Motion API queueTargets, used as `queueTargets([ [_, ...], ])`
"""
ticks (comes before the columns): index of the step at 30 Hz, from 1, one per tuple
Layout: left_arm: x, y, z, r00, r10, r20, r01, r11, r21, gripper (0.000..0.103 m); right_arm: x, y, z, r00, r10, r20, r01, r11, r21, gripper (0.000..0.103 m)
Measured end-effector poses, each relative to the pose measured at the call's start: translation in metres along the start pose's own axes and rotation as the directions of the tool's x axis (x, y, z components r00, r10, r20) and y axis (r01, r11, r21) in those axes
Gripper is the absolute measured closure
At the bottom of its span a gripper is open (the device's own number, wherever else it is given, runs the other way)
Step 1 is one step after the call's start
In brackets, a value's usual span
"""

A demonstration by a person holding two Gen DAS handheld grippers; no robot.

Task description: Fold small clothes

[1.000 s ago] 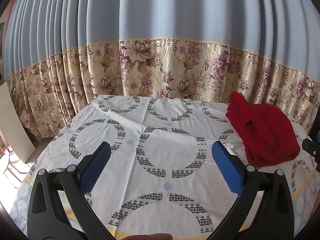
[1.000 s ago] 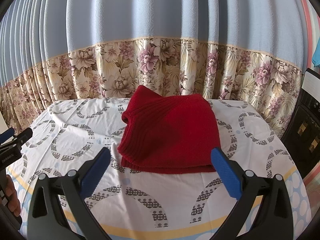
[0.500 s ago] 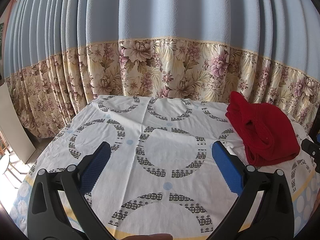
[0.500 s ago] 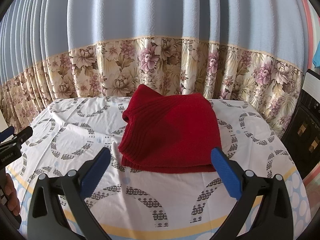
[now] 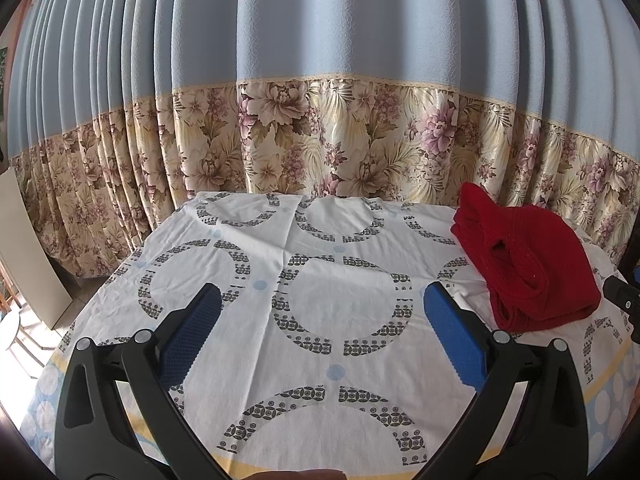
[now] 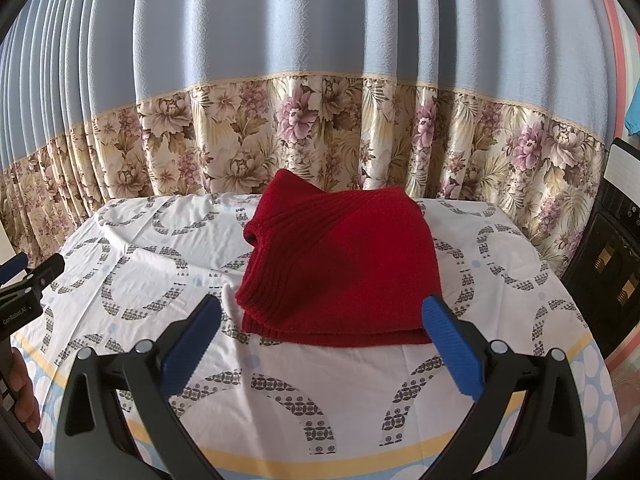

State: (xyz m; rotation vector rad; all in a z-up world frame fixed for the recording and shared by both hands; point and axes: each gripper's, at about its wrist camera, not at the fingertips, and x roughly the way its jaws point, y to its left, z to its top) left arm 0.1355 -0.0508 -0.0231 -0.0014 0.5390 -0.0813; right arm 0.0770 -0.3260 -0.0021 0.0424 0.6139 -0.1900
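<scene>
behind everything hangs a pleated curtain (image 5: 344,60), pale blue above and floral cream below, filling the far side of both views. below it spreads the tabletop (image 5: 320,344), covered by a white cloth printed with grey ring patterns and edged in yellow and light blue. on that cloth lies a red knitted garment (image 6: 340,264), already folded into a thick, roughly square bundle with ribbed edges; it sits toward the right side of the tabletop, straight ahead of the right tool (image 6: 320,340) and well to the right of the left tool (image 5: 320,336). both tools hover over the cloth with their blue-padded jaws spread wide and nothing between them. a fingertip (image 6: 22,396) grips the left tool's handle at the right view's left edge.
</scene>
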Motion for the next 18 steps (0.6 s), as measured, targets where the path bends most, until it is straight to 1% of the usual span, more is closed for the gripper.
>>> queueTargets([
  [8, -0.0021, 0.0015, 0.0008, 1.0, 0.013, 0.013, -0.013, 1.0, 0.005, 0.003, 0.0002, 0.0001, 0.0, 1.0, -0.001, 0.0, 0.001, 1.0, 0.0, 0.002],
  [12, 0.001, 0.0043, 0.0006, 1.0, -0.016, -0.007, 0.015, 1.0, -0.013, 0.003, 0.0008, -0.0005, -0.0004, 1.0, -0.002, -0.001, 0.002, 1.0, -0.001, 0.002],
  [15, 0.0018, 0.0059, 0.0003, 1.0, -0.013, -0.009, 0.013, 1.0, -0.013, 0.003, 0.0009, -0.0005, -0.0004, 1.0, -0.001, -0.001, 0.001, 1.0, -0.001, 0.002],
  [18, 0.0014, 0.0066, 0.0004, 1.0, -0.024, -0.006, 0.024, 1.0, -0.014, 0.003, 0.001, -0.0006, -0.0003, 1.0, -0.002, -0.001, 0.002, 1.0, -0.001, 0.002],
])
